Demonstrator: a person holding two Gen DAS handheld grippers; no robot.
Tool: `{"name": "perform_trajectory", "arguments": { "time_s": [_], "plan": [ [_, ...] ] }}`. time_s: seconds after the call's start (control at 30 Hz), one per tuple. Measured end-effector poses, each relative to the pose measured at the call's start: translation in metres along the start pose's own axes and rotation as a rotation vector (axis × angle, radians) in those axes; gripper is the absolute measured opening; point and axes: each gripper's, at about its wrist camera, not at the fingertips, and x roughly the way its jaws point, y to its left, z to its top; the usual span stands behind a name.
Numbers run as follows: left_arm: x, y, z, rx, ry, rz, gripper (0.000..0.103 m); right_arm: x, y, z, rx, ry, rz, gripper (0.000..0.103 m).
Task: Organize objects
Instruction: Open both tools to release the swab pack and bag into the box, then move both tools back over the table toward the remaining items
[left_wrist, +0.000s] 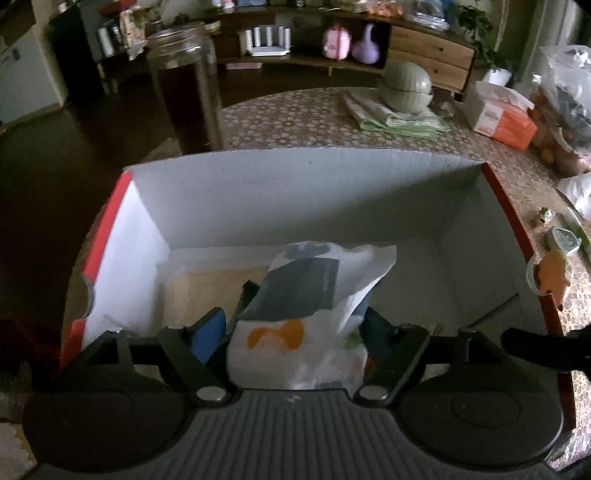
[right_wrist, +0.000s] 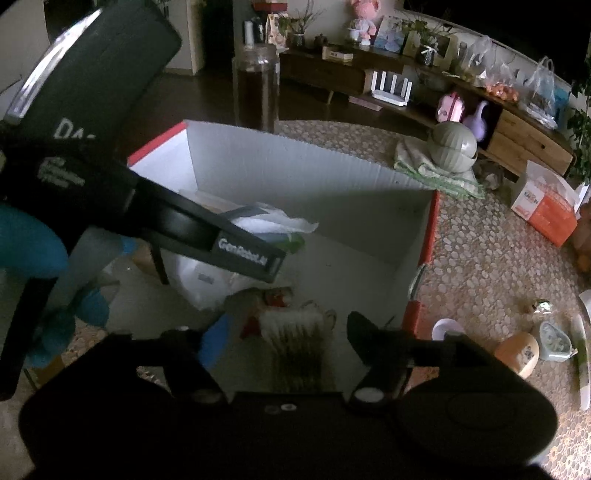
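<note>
The left gripper (left_wrist: 293, 332) has its jaws apart around a white packet (left_wrist: 306, 295) inside the box (left_wrist: 295, 184). The right gripper (right_wrist: 284, 332) stands open over a tasselled bundle (right_wrist: 295, 332). The box sits at the counter (right_wrist: 480, 258) edge.

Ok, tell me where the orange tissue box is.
In both wrist views the orange tissue box sits on the table's far right, just right of the stacked green bowls.
</note>
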Motion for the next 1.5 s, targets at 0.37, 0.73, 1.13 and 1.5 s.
{"name": "perform_trajectory", "arguments": {
  "time_s": [0.37,0.73,1.13,1.5],
  "plan": [
    [-0.043,0.0,-0.018,0.013,-0.089,0.004,0.079,-0.053,-0.005,-0.015,0.022,-0.079,0.034,0.077],
    [-0.088,0.007,-0.039,-0.052,-0.151,-0.027,0.079,-0.105,-0.018,-0.04,0.036,-0.156,0.097,0.089],
    [-0.113,-0.029,-0.068,-0.008,-0.184,-0.07,0.086,-0.137,-0.033,-0.072,0.016,-0.21,0.11,0.102],
    [-0.118,-0.074,-0.086,0.007,-0.219,-0.145,0.103,-0.158,-0.102,-0.115,0.106,-0.211,0.061,0.103]
  ]
}}
